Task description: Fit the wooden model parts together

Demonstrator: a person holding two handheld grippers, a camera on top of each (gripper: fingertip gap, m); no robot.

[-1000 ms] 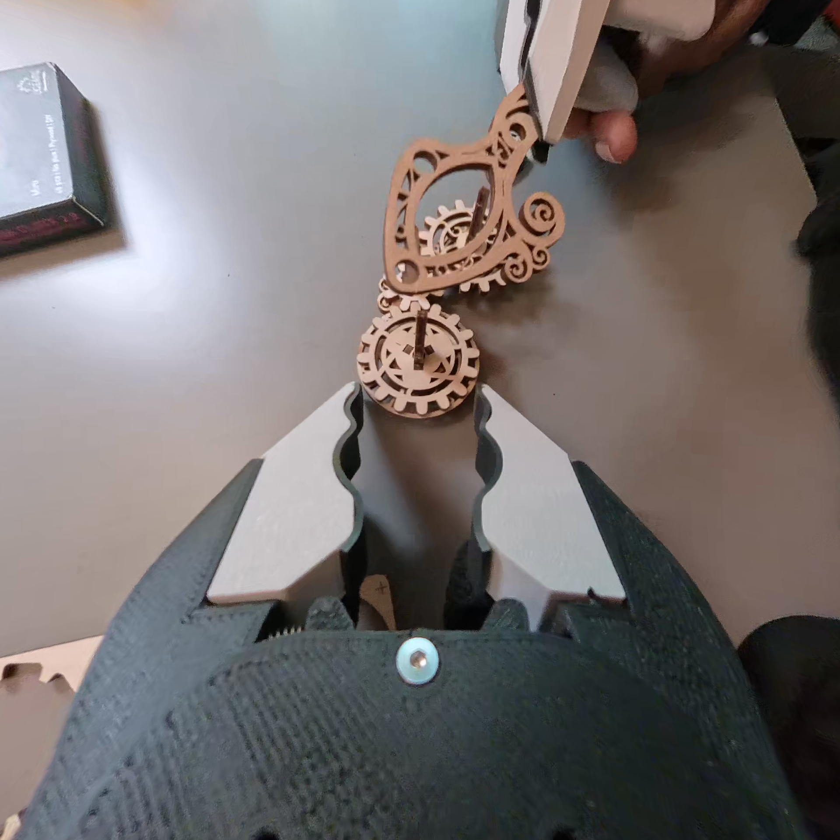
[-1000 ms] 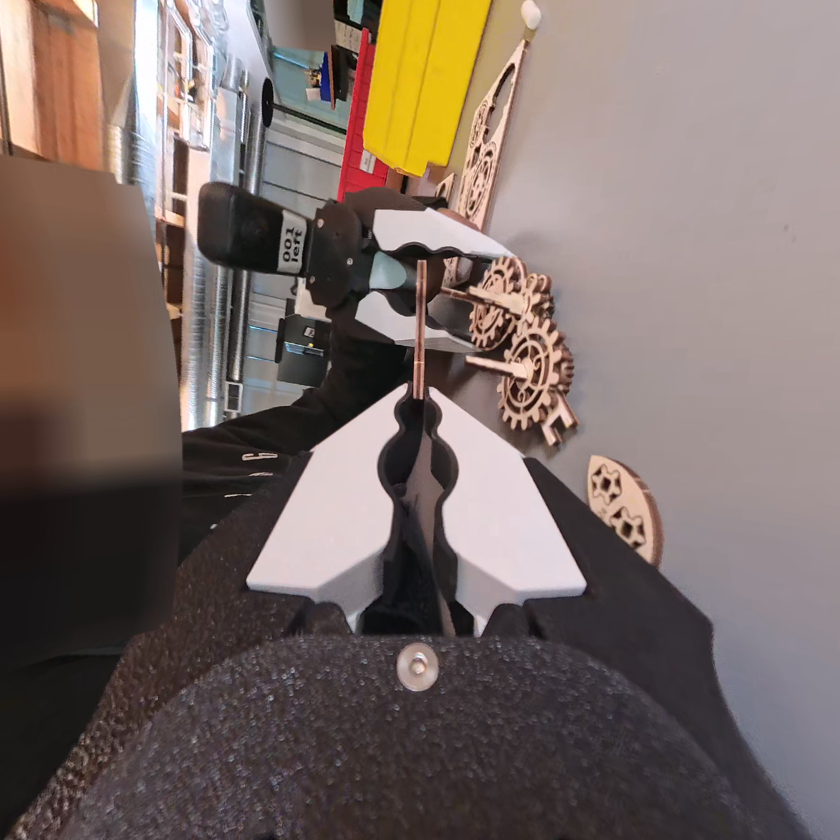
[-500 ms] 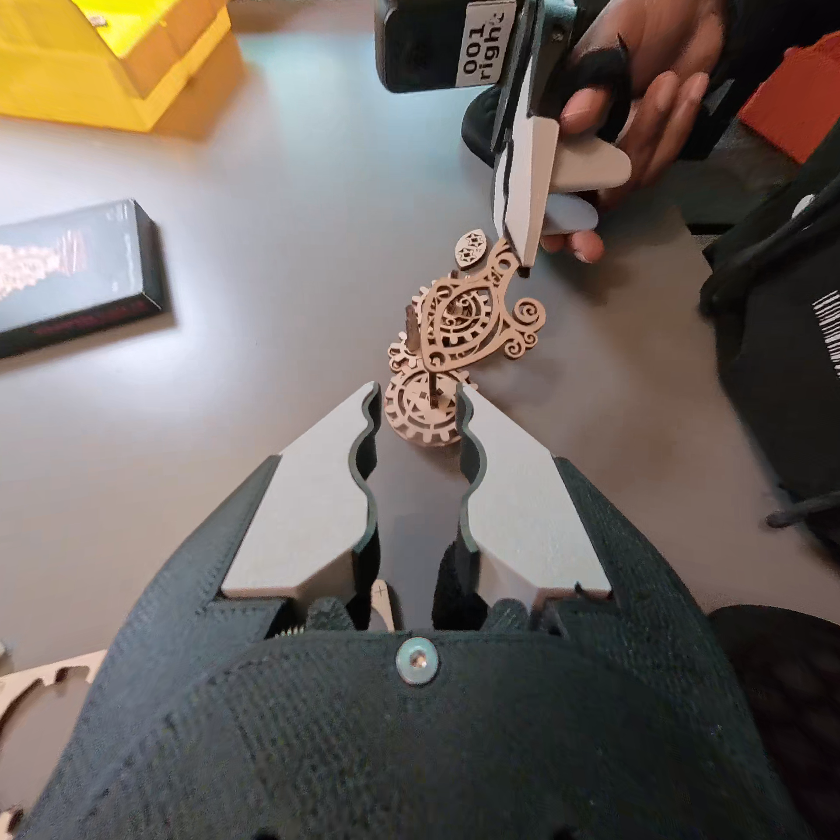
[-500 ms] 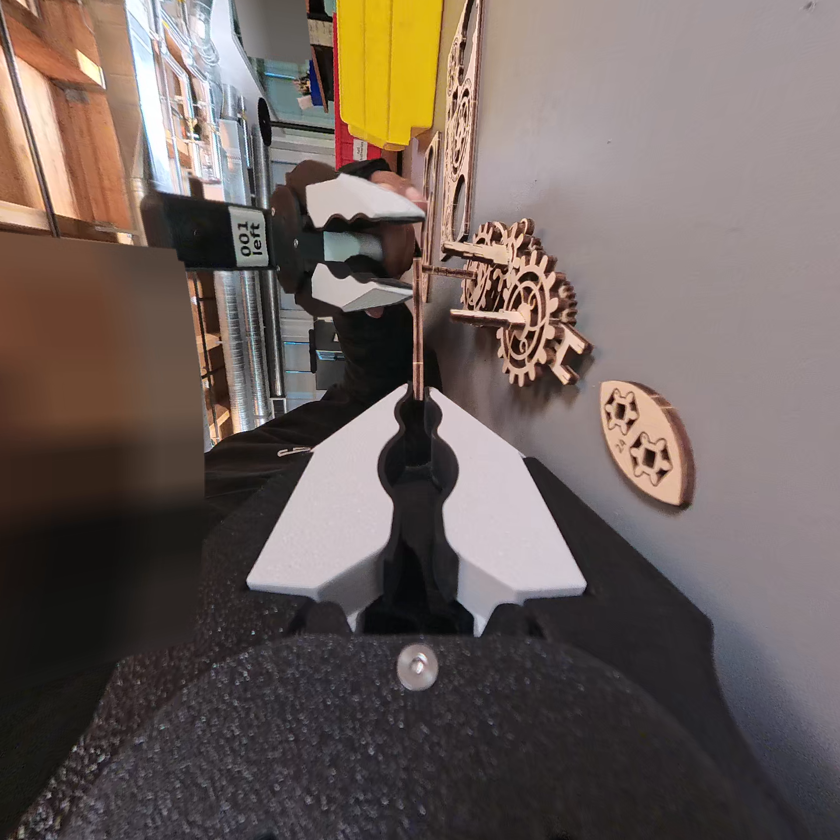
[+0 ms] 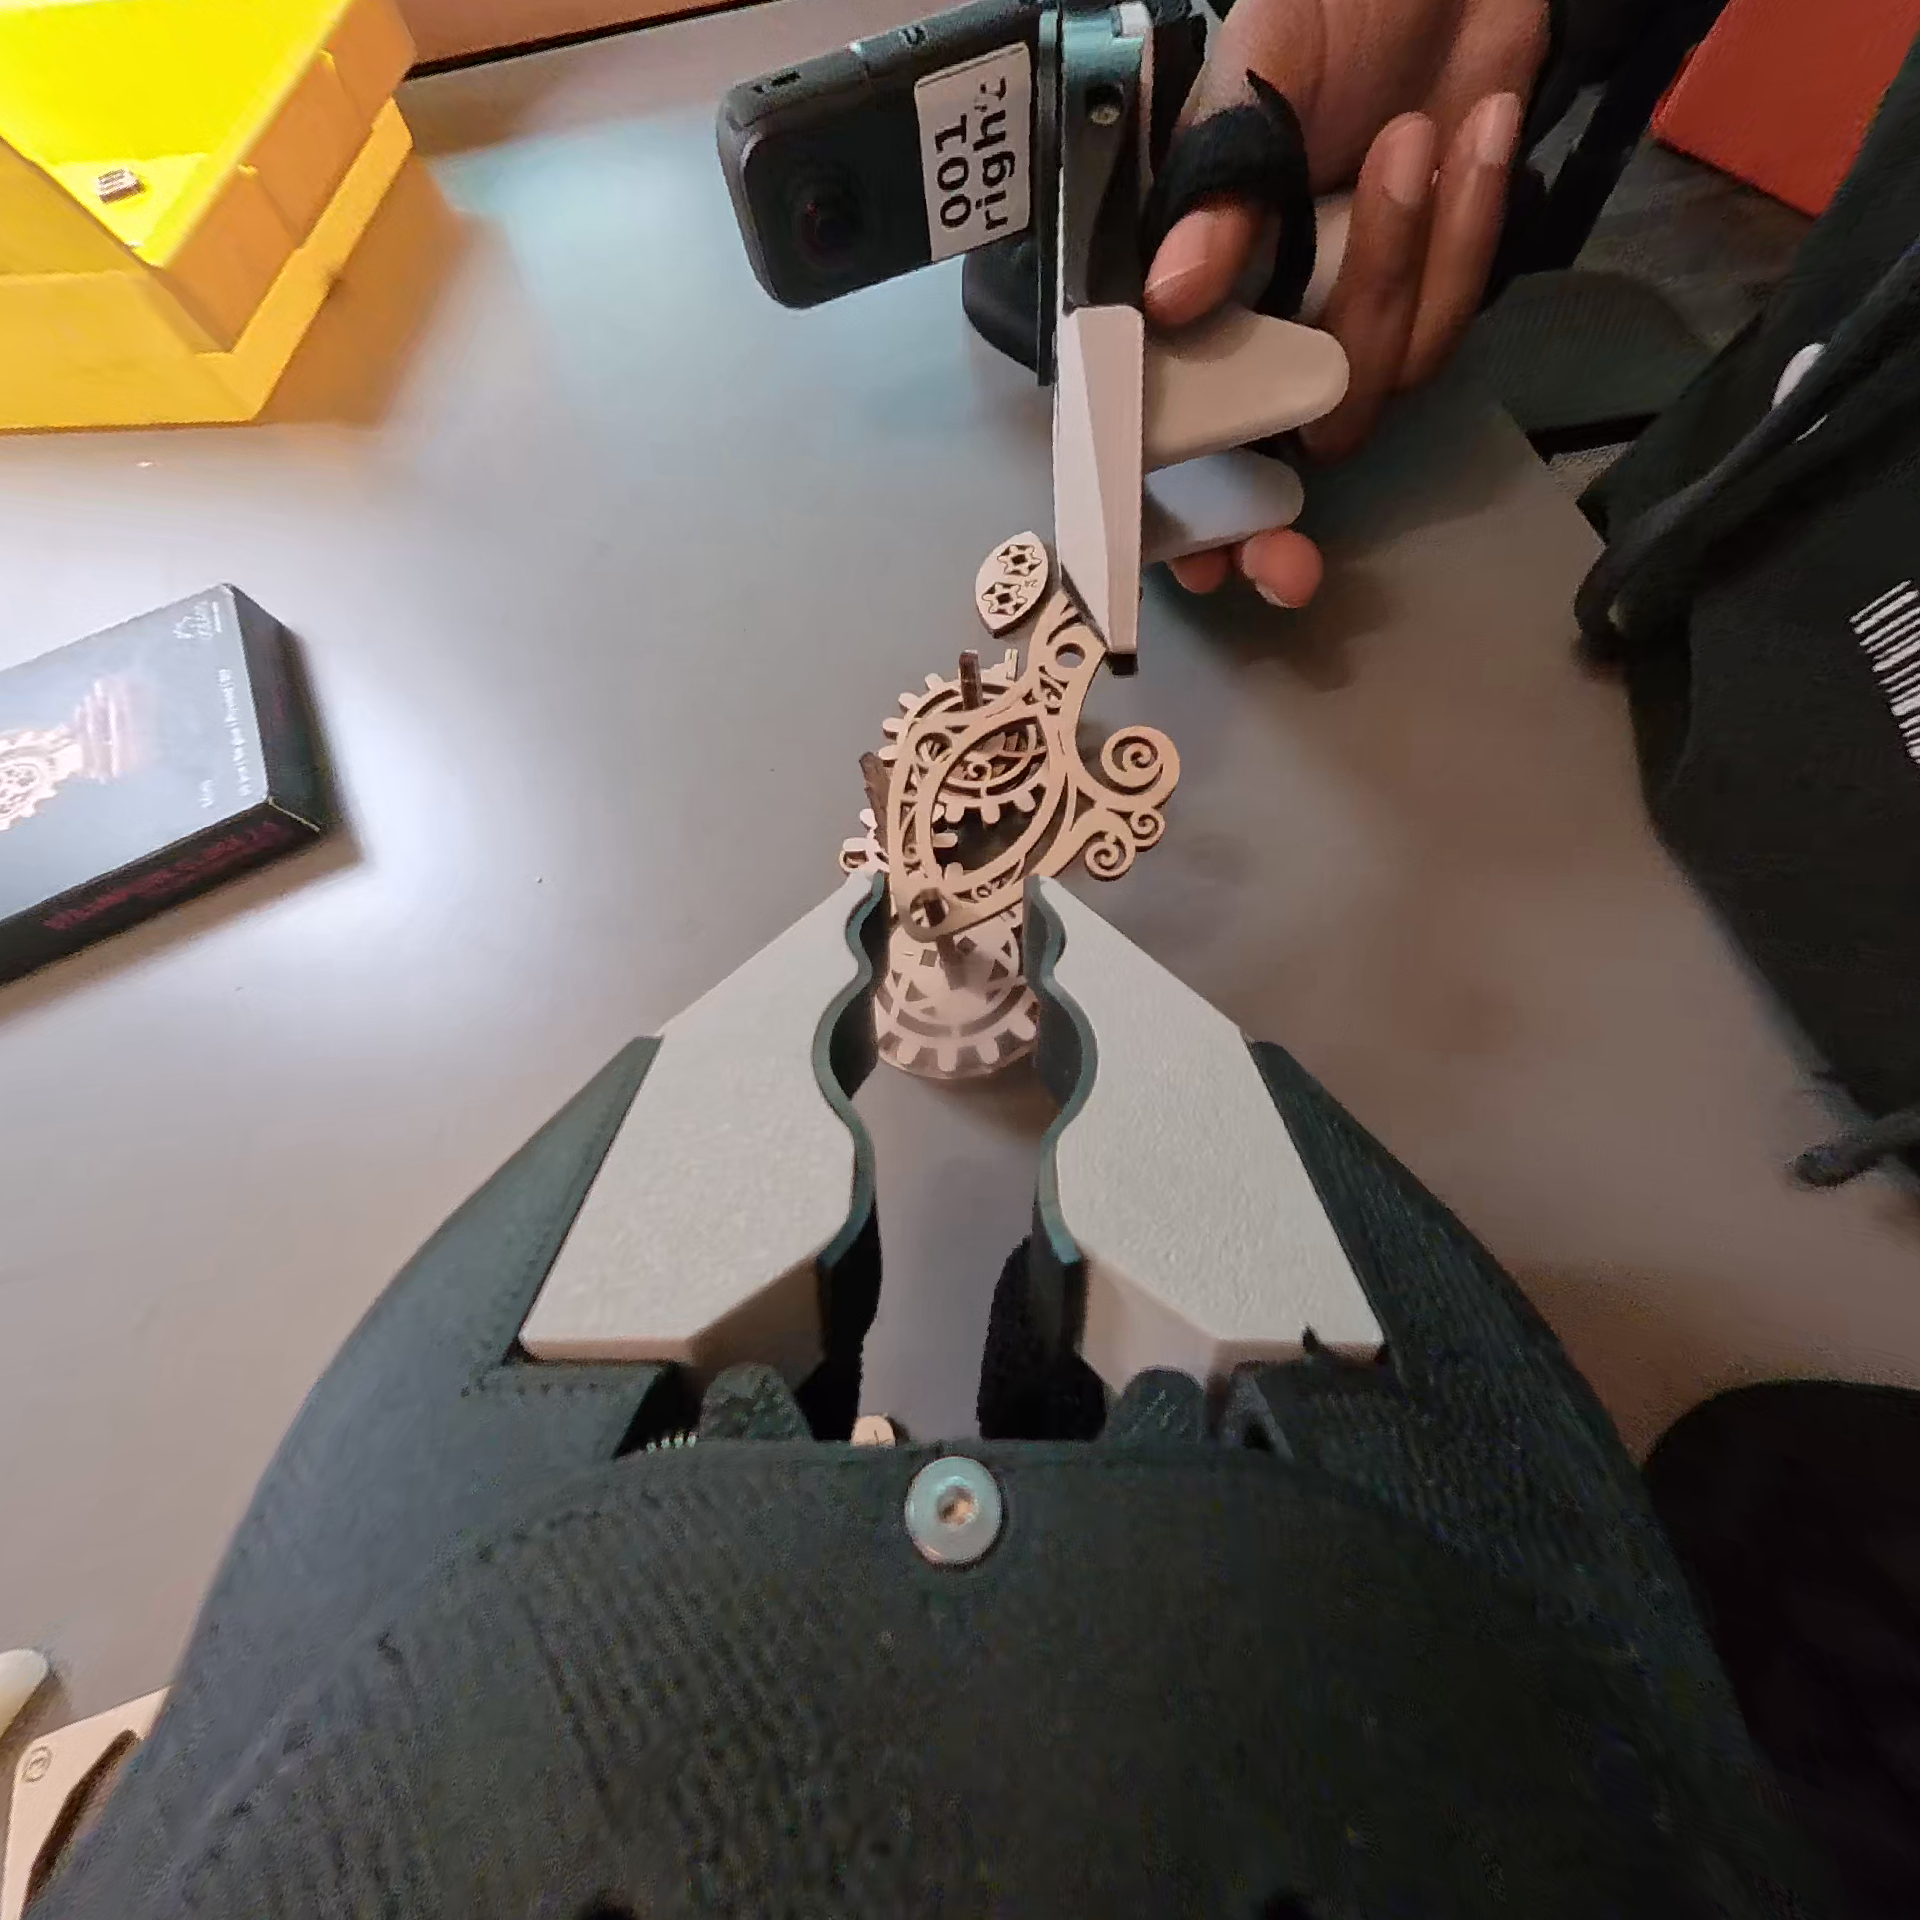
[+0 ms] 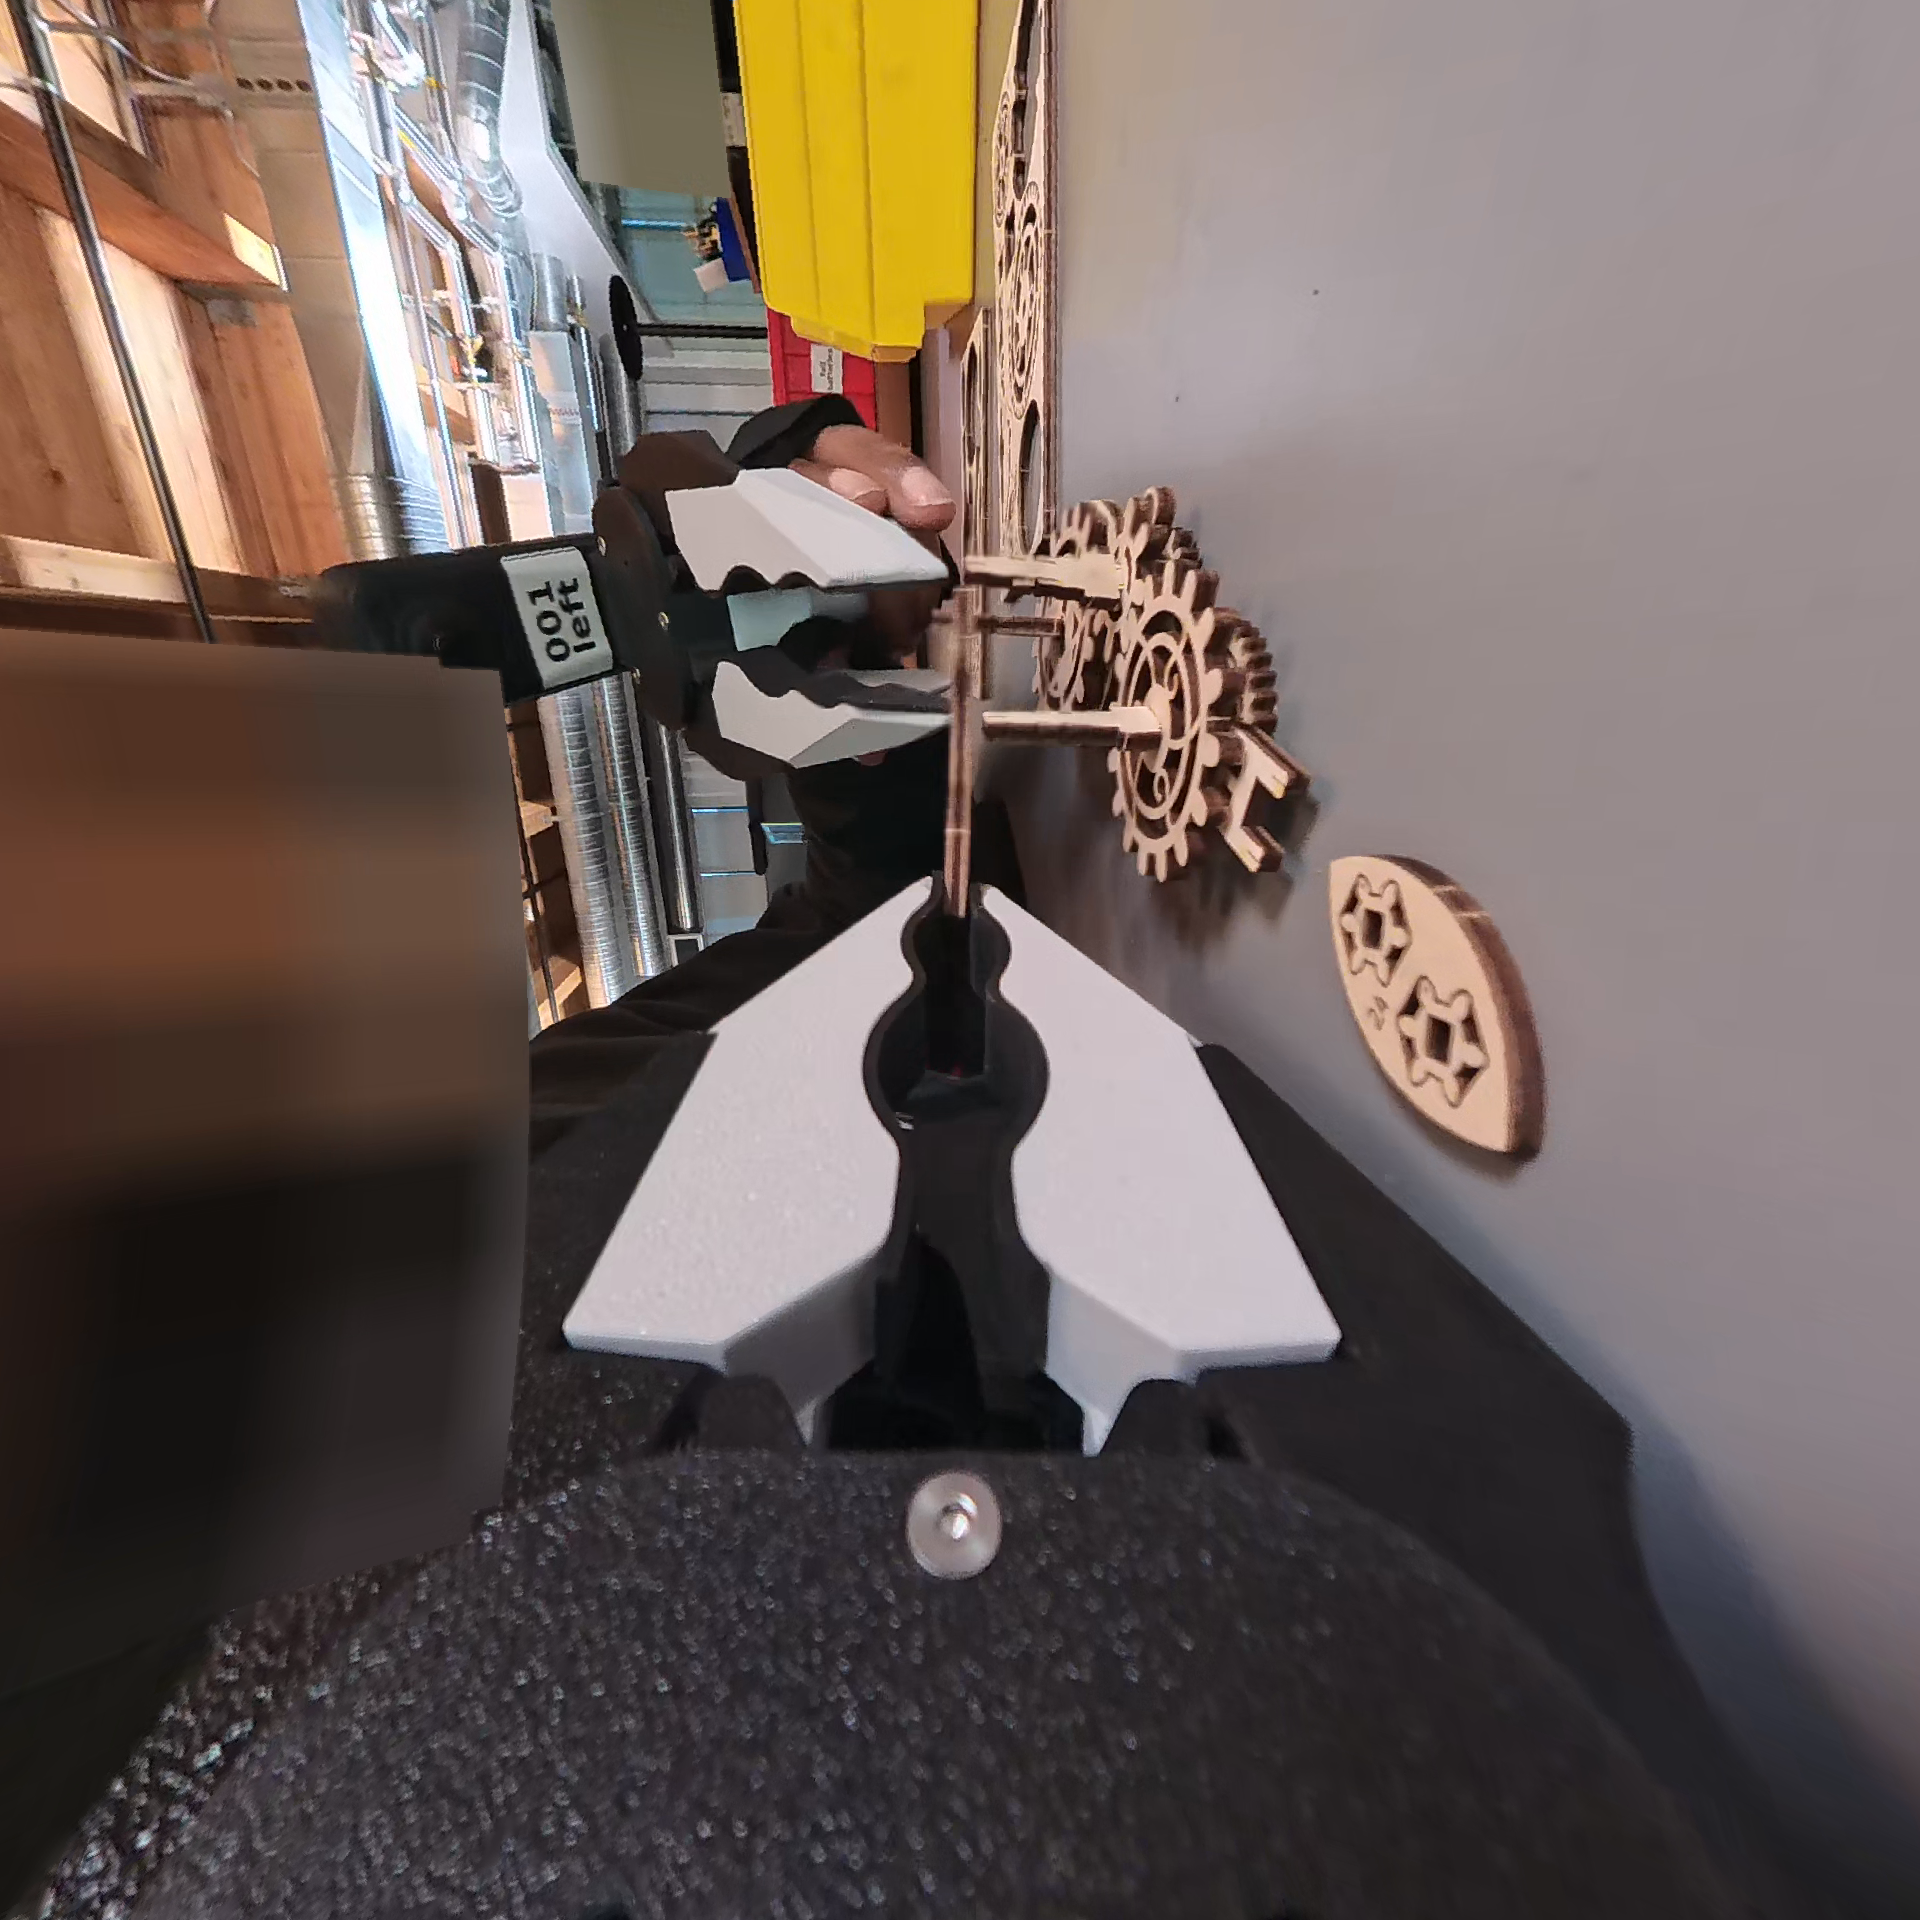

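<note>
A wooden gear assembly [image 5: 956,1023] with upright axles lies on the grey table [image 5: 520,644]. My right gripper [image 6: 961,894] is shut on one end of an ornate openwork plate [image 5: 997,790] and holds it tilted over the gears, against the axle tips. In the right wrist view the plate [image 6: 961,748] shows edge-on beside the gears [image 6: 1174,707]. My left gripper [image 5: 956,904] is open, with its fingertips on either side of the near gear and the plate's lower end. It also shows in the right wrist view [image 6: 930,634], level with the axle tips.
A small oval wooden piece [image 5: 1013,582] lies just behind the gears, also in the right wrist view [image 6: 1434,997]. A black box [image 5: 135,769] and yellow bins [image 5: 187,229] are at the left. Cut-out wooden sheets [image 6: 1023,260] lie beyond. Dark clothing [image 5: 1787,727] is at the right. The tips of one gripper are about 6 cm away from the tips of the other.
My left gripper has moved forward, so the near gear now sits between its fingertips. My right gripper has brought the plate down and closer over the axles.
</note>
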